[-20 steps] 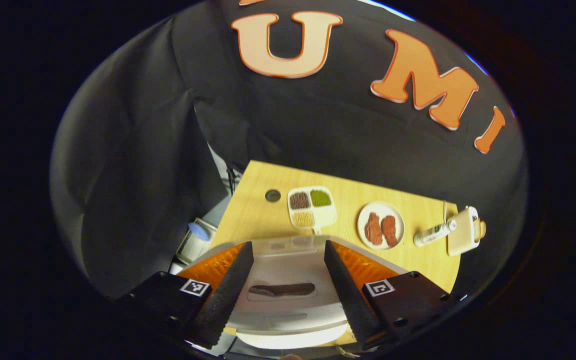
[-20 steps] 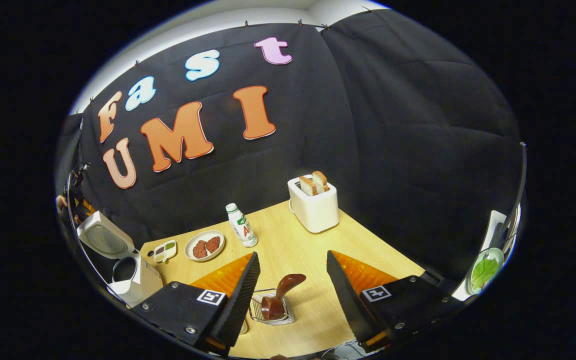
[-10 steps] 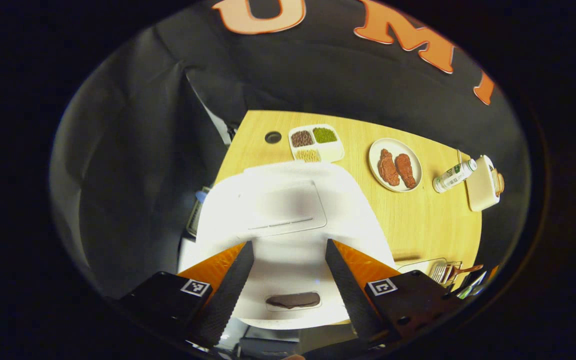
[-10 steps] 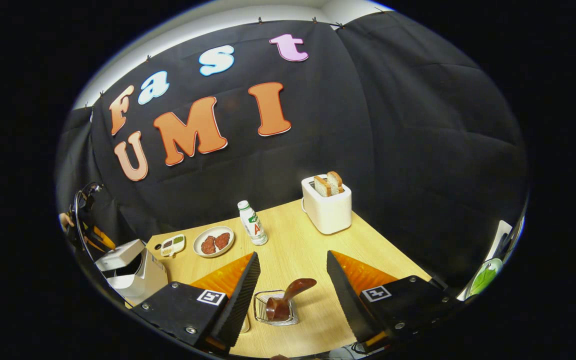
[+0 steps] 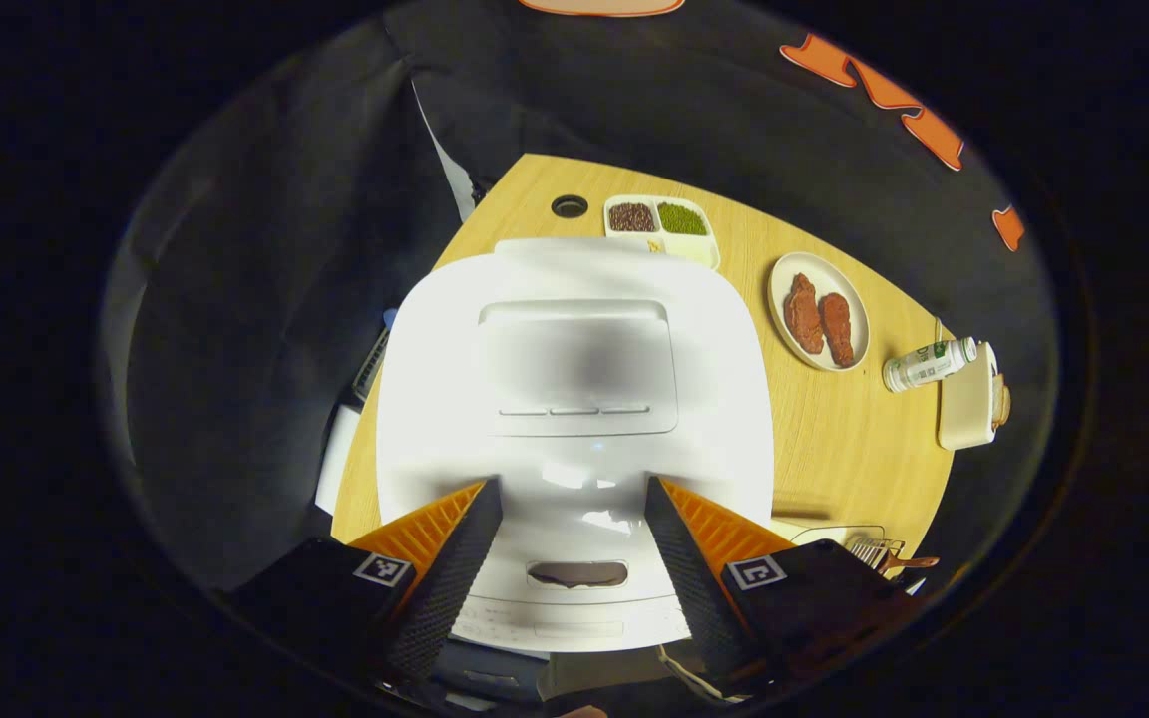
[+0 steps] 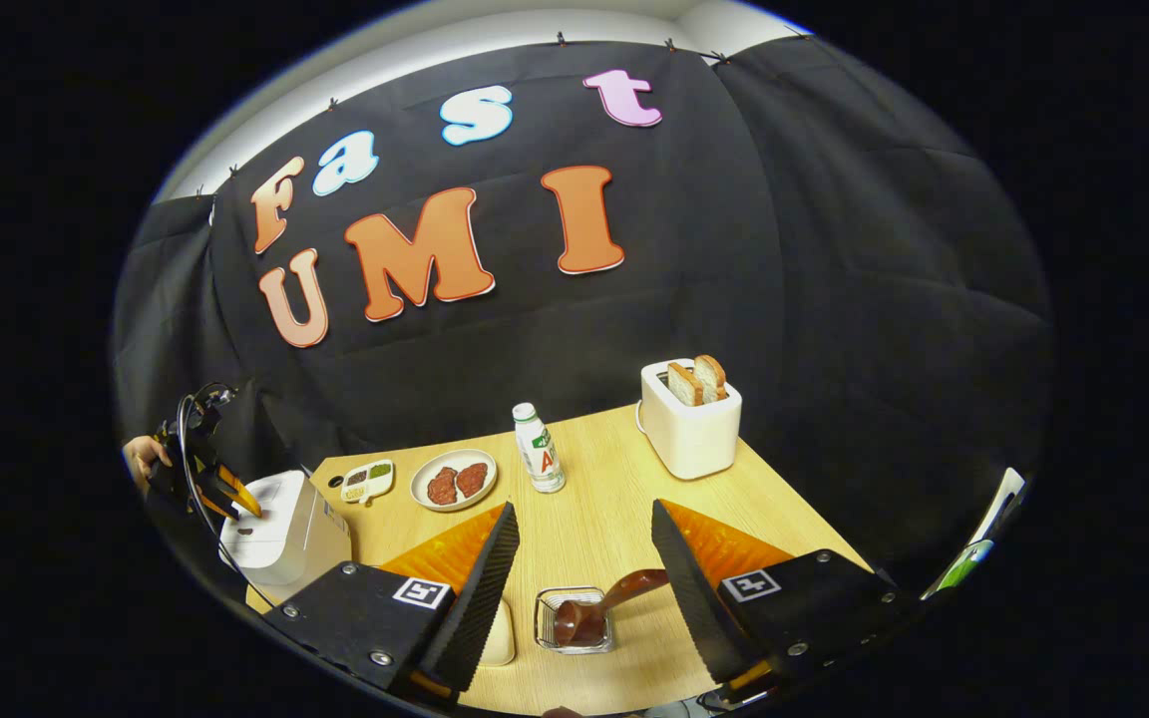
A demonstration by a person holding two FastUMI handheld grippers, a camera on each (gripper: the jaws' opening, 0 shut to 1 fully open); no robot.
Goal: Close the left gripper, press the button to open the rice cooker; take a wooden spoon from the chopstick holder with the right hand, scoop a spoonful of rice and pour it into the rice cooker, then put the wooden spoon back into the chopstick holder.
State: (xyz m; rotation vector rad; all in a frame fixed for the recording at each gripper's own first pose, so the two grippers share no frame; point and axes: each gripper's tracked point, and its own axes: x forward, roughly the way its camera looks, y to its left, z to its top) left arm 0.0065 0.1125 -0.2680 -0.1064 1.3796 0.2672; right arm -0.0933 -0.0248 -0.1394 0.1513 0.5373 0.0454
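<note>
The white rice cooker (image 5: 574, 399) stands with its lid down, seen from above in the left gripper view. Its dark button (image 5: 576, 573) lies on the front edge. My left gripper (image 5: 572, 489) hovers open over the cooker, one finger on each side of the button. In the right gripper view the cooker (image 6: 285, 514) sits at the table's far left with the left gripper (image 6: 210, 479) and a hand above it. My right gripper (image 6: 582, 511) is open above the wire chopstick holder (image 6: 547, 630). The wooden spoon (image 6: 599, 608) leans in the holder, handle towards the right.
On the wooden table (image 6: 584, 529) stand a toaster with bread (image 6: 689, 419), a small bottle (image 6: 540, 449), a plate with two meat pieces (image 6: 453, 481) and a sectioned tray of grains (image 5: 659, 219). A pale dish (image 6: 500, 633) sits left of the holder.
The cooker's lid has swung down from raised to shut. My left gripper has moved over the cooker's top. The right gripper has drifted back a little, still open.
</note>
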